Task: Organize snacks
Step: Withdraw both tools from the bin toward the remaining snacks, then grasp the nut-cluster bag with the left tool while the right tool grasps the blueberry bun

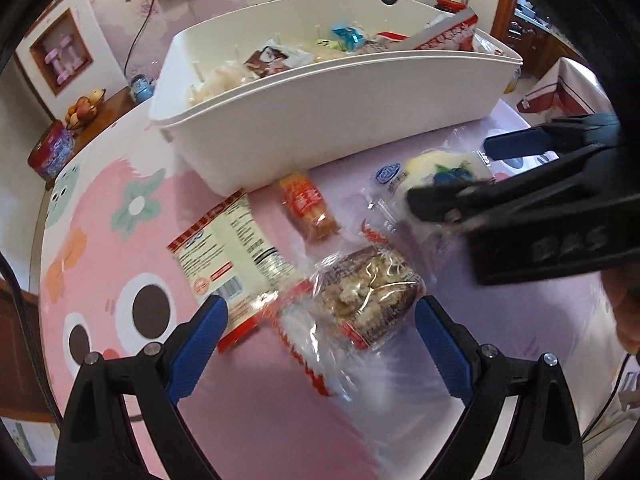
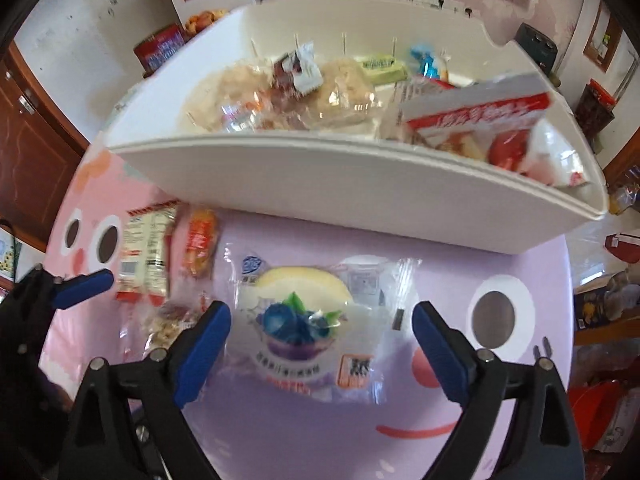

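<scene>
Your right gripper (image 2: 321, 346) stands wide and empty, its jaws straddling the blueberry bun packet (image 2: 308, 324), whose long axis runs across the gap. Your left gripper (image 1: 321, 344), wide too, brackets the nut cake packet (image 1: 366, 294) on the table, just before the white bin (image 1: 320, 120).

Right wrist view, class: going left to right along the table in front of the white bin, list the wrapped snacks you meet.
Cream packet with barcode → orange-wrapped snack → blueberry bread packet.
</scene>
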A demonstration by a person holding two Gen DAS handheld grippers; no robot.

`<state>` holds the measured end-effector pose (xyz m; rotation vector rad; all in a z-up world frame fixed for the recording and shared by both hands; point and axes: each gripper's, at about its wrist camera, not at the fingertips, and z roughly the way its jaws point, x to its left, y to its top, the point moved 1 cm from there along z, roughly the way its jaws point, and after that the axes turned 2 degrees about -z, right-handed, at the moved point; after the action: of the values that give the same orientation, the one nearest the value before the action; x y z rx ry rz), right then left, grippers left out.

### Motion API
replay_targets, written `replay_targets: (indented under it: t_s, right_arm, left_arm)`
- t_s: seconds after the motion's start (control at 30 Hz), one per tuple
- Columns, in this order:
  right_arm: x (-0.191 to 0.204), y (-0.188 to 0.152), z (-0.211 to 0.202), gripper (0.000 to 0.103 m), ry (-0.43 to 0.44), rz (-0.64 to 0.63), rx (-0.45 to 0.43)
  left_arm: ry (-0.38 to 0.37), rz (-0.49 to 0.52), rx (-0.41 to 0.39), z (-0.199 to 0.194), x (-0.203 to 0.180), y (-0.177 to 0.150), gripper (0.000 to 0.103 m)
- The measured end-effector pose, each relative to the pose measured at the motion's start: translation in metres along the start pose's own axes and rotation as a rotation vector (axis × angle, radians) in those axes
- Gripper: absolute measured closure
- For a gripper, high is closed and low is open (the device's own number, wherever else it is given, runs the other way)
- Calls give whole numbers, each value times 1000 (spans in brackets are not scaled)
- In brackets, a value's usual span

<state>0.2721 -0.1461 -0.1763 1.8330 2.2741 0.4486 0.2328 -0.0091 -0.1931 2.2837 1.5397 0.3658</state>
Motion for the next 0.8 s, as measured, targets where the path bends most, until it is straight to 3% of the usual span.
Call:
replay_targets:
  t_s: [0.27,0.33,0.4,0.67,0.77,0.8]
  right_arm:
    - [-11,-5,17,7,60,67,65]
    - [-16,-8,13,22,68,73,54]
    - [-22,-13,9,29,84,88,55]
    - [-43,-45,-6,35,77,144,18]
    - [-45,-52,-11,35,75,145,12]
    - [-45,-50,-10,35,74,143,10]
  left_arm:
    - [-19,25,11,9,-6,8,9]
    - [-21,34,16,10,-8,11,9]
    - [-24,37,19,12,-9,12,9]
    - [-57,24,17,18,-14,19,9]
    - [-68,23,19,19,-19,19,14]
    - [-76,24,18,20,-22,19,21]
